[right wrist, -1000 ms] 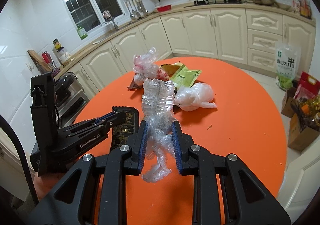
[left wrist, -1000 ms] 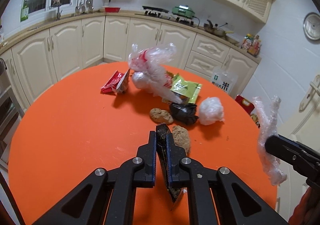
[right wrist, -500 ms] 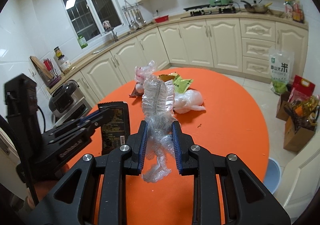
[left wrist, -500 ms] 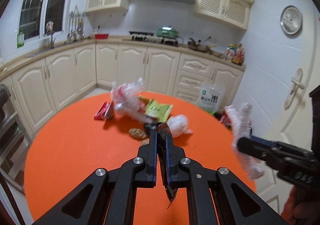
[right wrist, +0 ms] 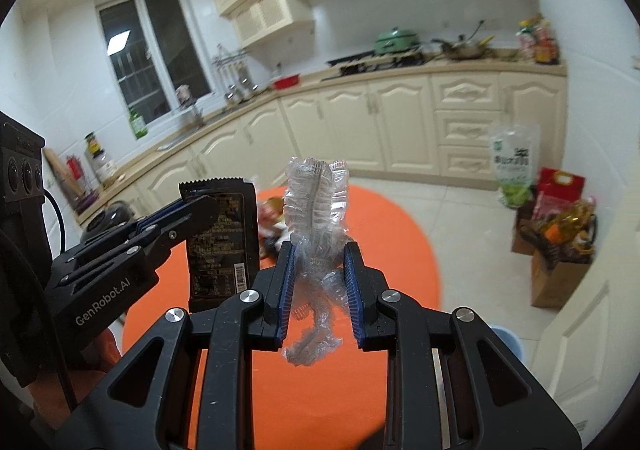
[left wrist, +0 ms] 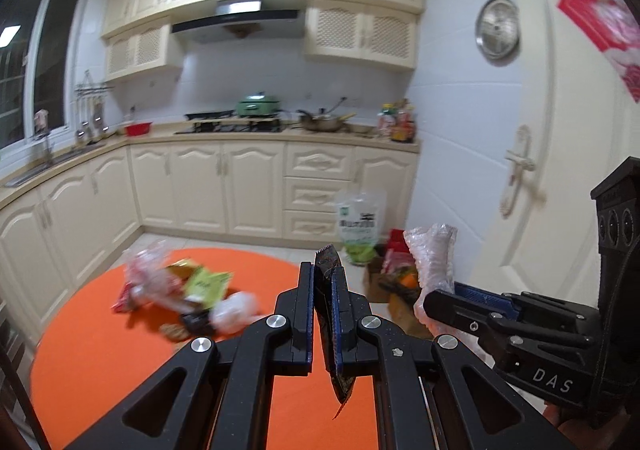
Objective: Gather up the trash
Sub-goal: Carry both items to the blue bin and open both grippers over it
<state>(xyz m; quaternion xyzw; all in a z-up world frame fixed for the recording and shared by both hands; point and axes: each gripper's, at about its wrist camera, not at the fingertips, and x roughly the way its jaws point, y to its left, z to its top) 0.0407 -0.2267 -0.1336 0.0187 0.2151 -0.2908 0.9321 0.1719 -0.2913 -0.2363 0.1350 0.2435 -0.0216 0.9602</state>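
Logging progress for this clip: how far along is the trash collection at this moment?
Partway. In hand: the left gripper is shut on a dark snack wrapper, and the right gripper is shut on a crumpled clear plastic wrap, both lifted off the orange table. Left: a pile of wrappers and plastic bags on the table. No trash bin is visible, so nothing looks deposited yet.

Both raised – left hand-held gripper (left wrist: 322, 292) clamped tight, right hand-held gripper (right wrist: 319, 282) narrowly parted.
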